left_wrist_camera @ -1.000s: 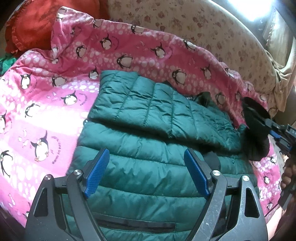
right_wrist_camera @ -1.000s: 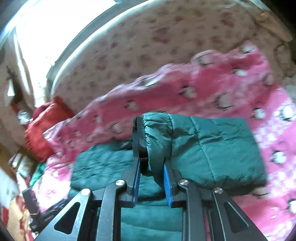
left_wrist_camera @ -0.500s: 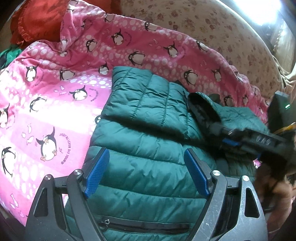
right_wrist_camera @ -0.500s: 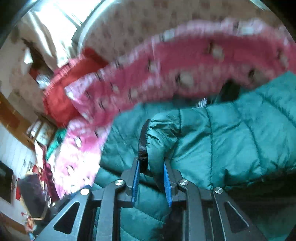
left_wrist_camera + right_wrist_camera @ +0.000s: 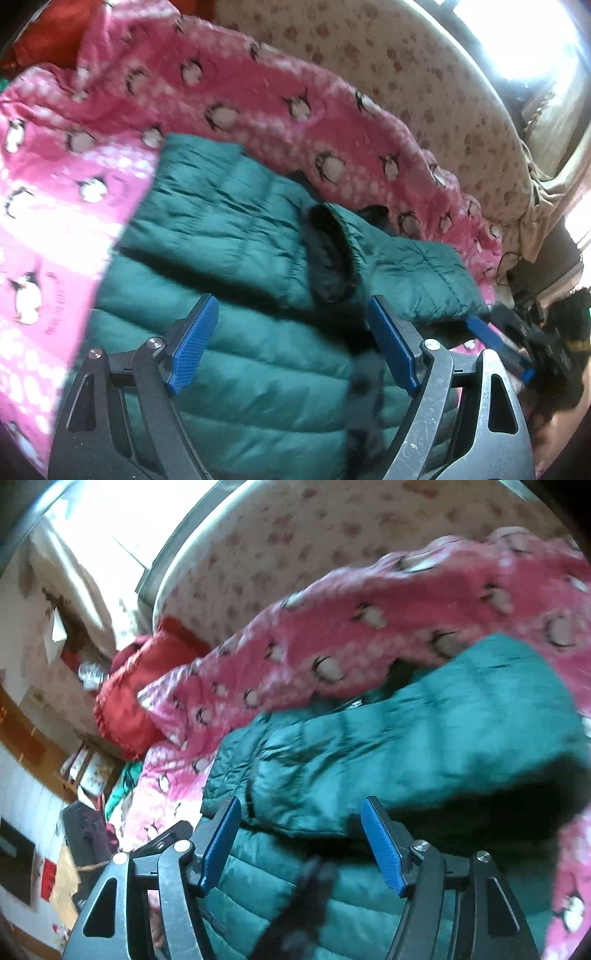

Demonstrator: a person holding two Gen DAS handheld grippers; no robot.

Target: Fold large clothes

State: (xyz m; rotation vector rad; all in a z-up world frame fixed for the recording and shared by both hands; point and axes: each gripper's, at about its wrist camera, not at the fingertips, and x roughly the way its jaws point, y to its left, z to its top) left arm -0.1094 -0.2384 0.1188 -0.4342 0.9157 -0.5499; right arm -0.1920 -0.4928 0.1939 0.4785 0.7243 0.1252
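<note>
A dark green quilted jacket (image 5: 236, 369) lies on a pink penguin blanket (image 5: 48, 221). Both sleeves are folded across its body. The right sleeve (image 5: 410, 269) rests on top, its black-lined cuff (image 5: 328, 254) facing up. My left gripper (image 5: 295, 347) hovers open over the jacket's middle, nothing between its blue pads. In the right wrist view the jaws of my right gripper (image 5: 306, 845) are opening; the sleeve (image 5: 424, 753) lies free just ahead of them and the pads do not press on it. A blurred black cord (image 5: 306, 904) dangles between the fingers. The right gripper's blue pad (image 5: 487, 332) shows at the left view's right edge.
A floral cream headboard or sofa back (image 5: 406, 81) rises behind the blanket. A red cushion (image 5: 129, 701) sits at the blanket's far end. Room clutter and a wooden chair (image 5: 85, 768) stand beyond the bed's edge in the right wrist view.
My right gripper carried the sleeve cuff across the jacket, then its jaws spread and let it go; the sleeve now lies on the jacket. The left gripper shifted slightly and stayed open.
</note>
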